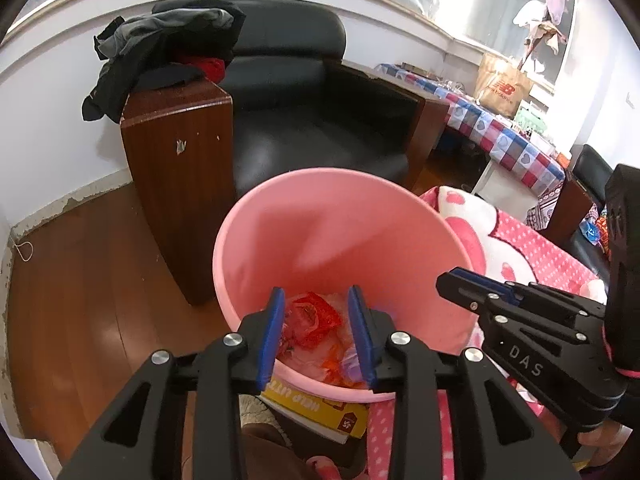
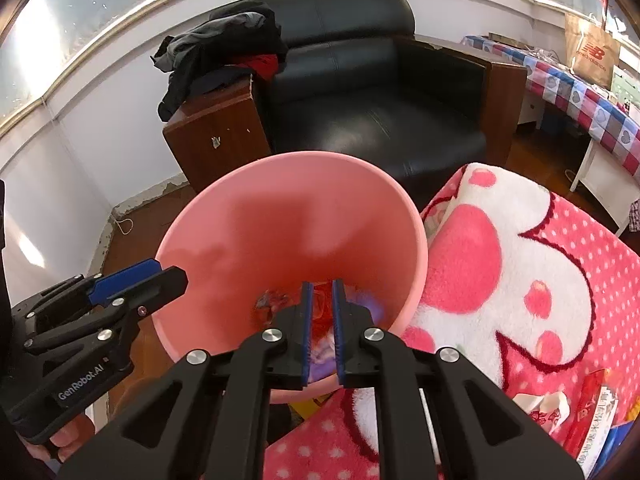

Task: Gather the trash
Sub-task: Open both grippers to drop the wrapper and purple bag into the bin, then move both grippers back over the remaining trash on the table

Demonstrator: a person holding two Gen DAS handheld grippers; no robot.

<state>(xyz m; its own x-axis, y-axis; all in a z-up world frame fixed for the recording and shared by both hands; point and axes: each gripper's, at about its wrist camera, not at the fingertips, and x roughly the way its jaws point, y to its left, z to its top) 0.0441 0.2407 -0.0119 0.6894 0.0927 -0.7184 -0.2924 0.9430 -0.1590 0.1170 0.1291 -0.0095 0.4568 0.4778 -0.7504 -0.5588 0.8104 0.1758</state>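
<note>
A pink plastic bin [image 1: 340, 216] stands on the floor beside a bed, and both grippers hang over its mouth. In it lie a red wrapper [image 1: 316, 316] and other crumpled trash. My left gripper [image 1: 316, 292] is open above the near rim, with nothing between its blue pads. The right gripper [image 1: 456, 282] reaches in from the right. In the right wrist view the same bin [image 2: 280, 208] fills the middle. My right gripper [image 2: 322, 285] shows a narrow gap, and its pads press on nothing. Trash [image 2: 272, 304] lies below it. The left gripper [image 2: 172, 278] is at the bin's left rim.
A pink and white blanket [image 2: 520, 280] covers the bed to the right, with several wrappers [image 2: 596, 412] on it. A yellow box [image 1: 320, 408] lies by the bin's base. Behind stand a black armchair [image 1: 320, 128] with clothes [image 1: 160, 48] on its wooden arm, and a checkered table [image 1: 500, 136].
</note>
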